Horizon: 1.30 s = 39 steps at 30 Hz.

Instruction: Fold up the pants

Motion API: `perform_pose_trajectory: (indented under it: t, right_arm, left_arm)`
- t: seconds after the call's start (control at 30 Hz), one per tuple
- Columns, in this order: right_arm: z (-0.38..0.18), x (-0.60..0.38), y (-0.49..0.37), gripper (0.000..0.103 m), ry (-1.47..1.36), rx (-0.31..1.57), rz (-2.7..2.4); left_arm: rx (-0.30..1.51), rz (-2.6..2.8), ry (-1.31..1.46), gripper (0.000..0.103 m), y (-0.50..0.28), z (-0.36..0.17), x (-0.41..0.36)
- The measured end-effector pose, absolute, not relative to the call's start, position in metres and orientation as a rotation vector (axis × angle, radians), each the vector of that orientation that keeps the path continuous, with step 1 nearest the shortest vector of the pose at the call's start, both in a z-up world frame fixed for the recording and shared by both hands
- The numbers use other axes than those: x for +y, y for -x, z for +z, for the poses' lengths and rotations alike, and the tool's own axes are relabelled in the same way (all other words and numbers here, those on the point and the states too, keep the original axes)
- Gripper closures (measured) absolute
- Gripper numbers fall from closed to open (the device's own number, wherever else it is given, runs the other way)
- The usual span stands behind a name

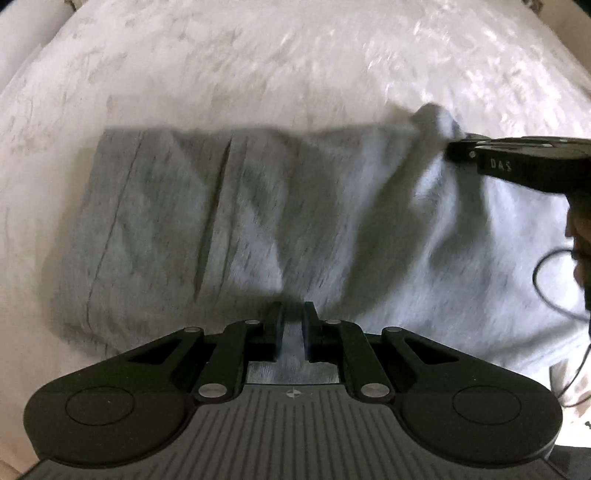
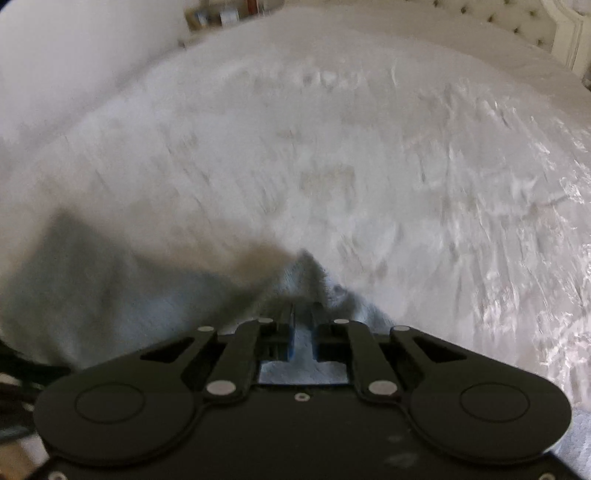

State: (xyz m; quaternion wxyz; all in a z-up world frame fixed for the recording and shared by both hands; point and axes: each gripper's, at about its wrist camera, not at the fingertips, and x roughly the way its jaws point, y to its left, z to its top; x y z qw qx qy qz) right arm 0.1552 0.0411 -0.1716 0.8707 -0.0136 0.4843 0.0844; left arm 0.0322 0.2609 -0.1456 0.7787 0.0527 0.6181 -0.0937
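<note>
Grey pants lie spread across a white bed cover, partly folded, with creases at the left. My left gripper is shut on the near edge of the pants. My right gripper comes in from the right in the left wrist view and grips the far right corner of the cloth, lifted a little. In the right wrist view my right gripper is shut on the pants, with grey fabric bunched between the fingers. Both views are motion-blurred.
The white, shiny bed cover fills the area around the pants. A tufted headboard is at the far right. A black cable loops at the right edge. Small items stand on a shelf beyond the bed.
</note>
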Motion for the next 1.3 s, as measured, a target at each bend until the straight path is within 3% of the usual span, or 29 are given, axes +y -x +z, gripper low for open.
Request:
perform_pose_trajectory:
  t: [0.17,0.5,0.93,1.0,1.07,1.3]
  right_arm:
    - [-0.187,0.023,-0.164,0.095,0.041,1.053,0.041]
    - [-0.136,0.024,-0.158,0.086,0.004,0.873,0.09]
    - [-0.171,0.053,-0.212,0.084,0.067,0.991,0.185]
    - [-0.176,0.055,-0.215,0.086,0.07,1.004,0.189]
    - [-0.179,0.057,-0.217,0.097,0.061,1.015,0.207]
    - [-0.172,0.049,-0.213,0.102,0.04,0.967,0.148]
  left_arm:
    - [1.321,-0.225,-0.164,0.092,-0.018,-0.145,0.261]
    - [1.335,-0.215,-0.147,0.092,-0.027,-0.144,0.256]
    - [1.361,-0.223,-0.103,0.092,-0.038,-0.151,0.266]
    - [1.363,-0.226,-0.096,0.092,-0.04,-0.152,0.268]
    - [1.366,-0.228,-0.093,0.092,-0.042,-0.153,0.27]
    - [1.369,-0.226,-0.067,0.092,-0.048,-0.151,0.282]
